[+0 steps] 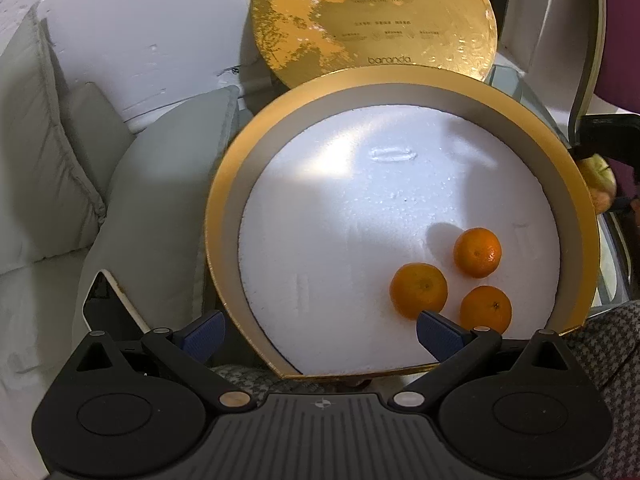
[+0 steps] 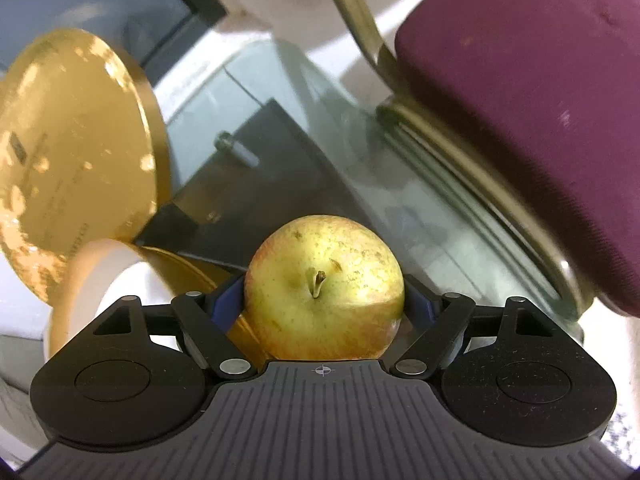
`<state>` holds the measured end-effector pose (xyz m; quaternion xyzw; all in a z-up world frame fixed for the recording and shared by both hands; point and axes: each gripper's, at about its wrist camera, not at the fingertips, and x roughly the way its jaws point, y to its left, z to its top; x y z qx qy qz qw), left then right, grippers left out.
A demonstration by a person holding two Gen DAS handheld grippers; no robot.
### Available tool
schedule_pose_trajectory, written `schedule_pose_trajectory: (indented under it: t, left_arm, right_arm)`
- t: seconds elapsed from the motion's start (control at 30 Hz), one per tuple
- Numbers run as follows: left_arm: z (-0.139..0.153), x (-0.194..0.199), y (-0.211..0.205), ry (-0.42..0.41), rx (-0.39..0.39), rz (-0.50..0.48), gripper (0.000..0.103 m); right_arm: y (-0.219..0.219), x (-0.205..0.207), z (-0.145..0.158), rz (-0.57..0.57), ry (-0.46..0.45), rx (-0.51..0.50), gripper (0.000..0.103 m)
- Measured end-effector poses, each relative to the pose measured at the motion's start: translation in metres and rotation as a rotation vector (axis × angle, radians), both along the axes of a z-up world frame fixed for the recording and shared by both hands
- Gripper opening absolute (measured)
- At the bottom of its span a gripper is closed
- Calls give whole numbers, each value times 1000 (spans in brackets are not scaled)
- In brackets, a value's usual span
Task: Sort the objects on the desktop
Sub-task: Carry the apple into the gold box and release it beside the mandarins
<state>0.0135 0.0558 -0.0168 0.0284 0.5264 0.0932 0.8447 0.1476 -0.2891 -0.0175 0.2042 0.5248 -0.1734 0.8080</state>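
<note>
The right gripper (image 2: 324, 304) has its jaws clamped on a yellow-green apple (image 2: 324, 292) at the lower centre of its view, stem facing the camera, probably bound for the round gold box (image 1: 224, 184). Three oranges (image 1: 476, 252) already lie there on white foam, lower right, grouped as fruit. The left gripper (image 1: 320, 334) hovers at the box's near rim, jaws apart and empty. The gold lid (image 1: 372, 20) leans behind, top cropped. The glass tabletop (image 2: 320, 128) is blurred.

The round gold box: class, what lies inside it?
Inside the round gold box, three oranges rest on a white foam liner. Whatever lies beneath the foam is covered. The left gripper hides part of the near edge.
</note>
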Motion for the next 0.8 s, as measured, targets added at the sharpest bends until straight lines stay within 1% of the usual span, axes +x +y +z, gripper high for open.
schedule_pose_trajectory:
  t: [0.07, 0.13, 0.23, 0.33, 0.43, 0.57, 0.67, 0.8]
  left_arm:
    - [1, -3, 4, -7, -10, 9, 102]
    - [1, -7, 8, -17, -22, 18, 102]
    - [4, -11, 17, -41, -37, 33, 102]
    - [10, -14, 32, -71, -38, 75, 102]
    - [14, -17, 52, -95, -34, 132, 102]
    - [11, -23, 79, -91, -38, 207, 102]
    - [5, -26, 94, -76, -49, 248, 102]
    - [-1, -28, 105, -61, -67, 273, 102]
  right_arm:
    - [3, -5, 17, 15, -35, 0, 82]
    - [15, -9, 38, 58, -80, -12, 82]
    - [46, -13, 67, 164, -148, -37, 82]
    - [85, -14, 81, 291, -178, -38, 82]
    - [125, -10, 70, 417, -143, -25, 82]
    - [173, -9, 29, 555, -45, -55, 82]
    - [198, -7, -4, 615, 37, -56, 82]
    - [221, -6, -29, 669, 96, -82, 82]
